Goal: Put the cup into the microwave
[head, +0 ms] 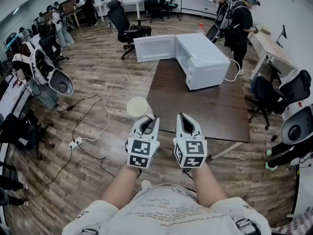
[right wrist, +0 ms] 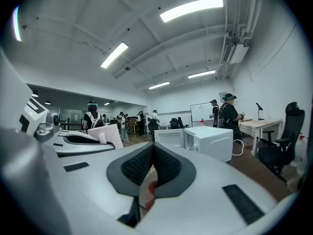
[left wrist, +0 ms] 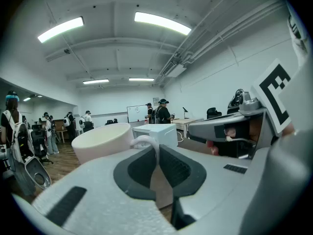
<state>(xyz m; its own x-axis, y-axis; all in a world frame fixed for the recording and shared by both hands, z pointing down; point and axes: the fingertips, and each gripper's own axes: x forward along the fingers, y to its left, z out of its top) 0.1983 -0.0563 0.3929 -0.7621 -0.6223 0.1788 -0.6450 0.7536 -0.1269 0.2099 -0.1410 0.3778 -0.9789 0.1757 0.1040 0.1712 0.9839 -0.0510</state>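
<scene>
Cup (head: 138, 106) cream, up in the air by the left edge of table (head: 210, 111), handle pinched between left gripper (head: 148, 120) jaws. Right gripper (head: 186, 118) just beside, jaws pressed together on nothing. Microwave (head: 205, 62) at table's far end, door open.
</scene>
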